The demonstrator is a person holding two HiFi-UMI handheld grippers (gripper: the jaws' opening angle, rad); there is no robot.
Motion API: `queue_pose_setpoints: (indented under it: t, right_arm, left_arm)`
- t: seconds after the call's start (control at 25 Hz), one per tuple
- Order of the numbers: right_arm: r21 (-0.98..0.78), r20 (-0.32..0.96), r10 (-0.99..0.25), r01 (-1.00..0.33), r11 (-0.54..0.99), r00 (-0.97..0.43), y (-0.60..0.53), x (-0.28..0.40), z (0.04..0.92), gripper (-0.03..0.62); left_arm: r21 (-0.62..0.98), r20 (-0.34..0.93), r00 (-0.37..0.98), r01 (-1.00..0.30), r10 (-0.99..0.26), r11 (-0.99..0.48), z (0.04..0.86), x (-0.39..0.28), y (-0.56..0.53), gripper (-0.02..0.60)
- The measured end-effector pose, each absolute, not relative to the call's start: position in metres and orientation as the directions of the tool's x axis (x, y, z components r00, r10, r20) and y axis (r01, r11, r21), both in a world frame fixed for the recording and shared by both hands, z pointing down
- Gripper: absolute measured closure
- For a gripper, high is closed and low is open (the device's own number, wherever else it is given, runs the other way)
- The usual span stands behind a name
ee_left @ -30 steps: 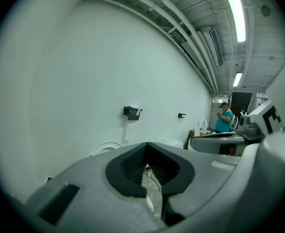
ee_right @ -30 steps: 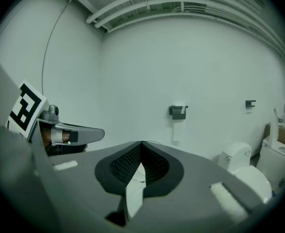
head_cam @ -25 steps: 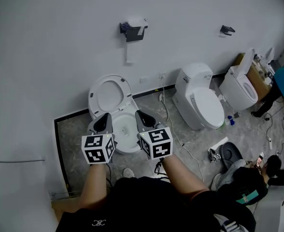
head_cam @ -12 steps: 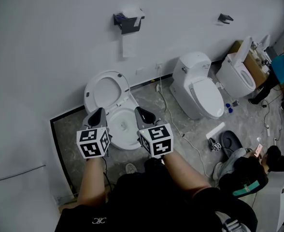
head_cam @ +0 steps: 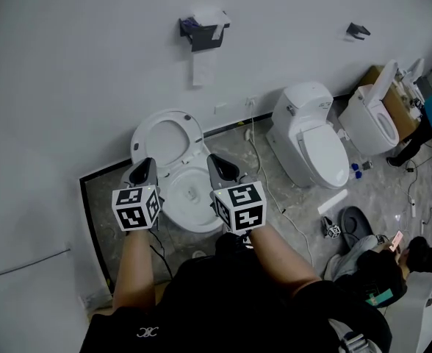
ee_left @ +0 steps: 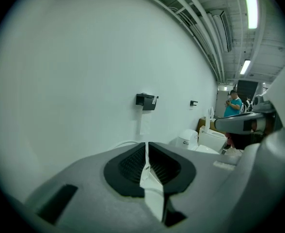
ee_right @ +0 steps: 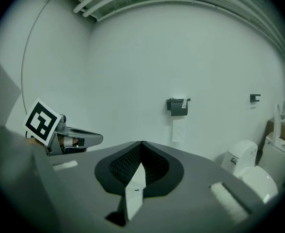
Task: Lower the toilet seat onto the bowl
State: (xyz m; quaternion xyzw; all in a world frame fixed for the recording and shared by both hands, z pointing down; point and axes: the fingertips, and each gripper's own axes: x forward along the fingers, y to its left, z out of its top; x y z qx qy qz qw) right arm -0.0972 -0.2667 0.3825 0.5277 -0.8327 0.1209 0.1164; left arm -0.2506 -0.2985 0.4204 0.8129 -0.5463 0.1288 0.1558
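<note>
Head view: toilet seat (head_cam: 166, 140) up, long axis vert., agst wall (head_cam: 69, 65).

A: We're logging a black short-sleeved top (head_cam: 223, 300), with a small white logo (head_cam: 144, 332) low on it.
B: We're adding left gripper (head_cam: 142, 172) and right gripper (head_cam: 223, 169): grey shells, black ribbed pads (ee_left: 130, 166), black-and-white marker cubes (head_cam: 137, 207). Left jaws have just been opening, nothing between them.
</note>
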Motion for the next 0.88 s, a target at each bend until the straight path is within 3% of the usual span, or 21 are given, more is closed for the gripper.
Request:
queue_pose_setpoints:
  t: [0.4, 0.88]
  right_arm:
    - [-0.062, 0.366, -0.83, -0.901, 0.429, -0.42, -0.311, -0.07, 0.392, 0.585]
    - [-0.058, 0.427, -0.824, -0.921, 0.385, -0.372, -0.348, -0.02, 0.416, 0.585]
  left_arm:
    - [-0.099, 0.485, 0.355, -0.886, -0.799, -0.454, 0.454, -0.257, -0.395, 0.402]
    - [-0.312, 0.683, 0.263, -0.738, -0.681, -0.598, 0.541, -0.262, -0.499, 0.368]
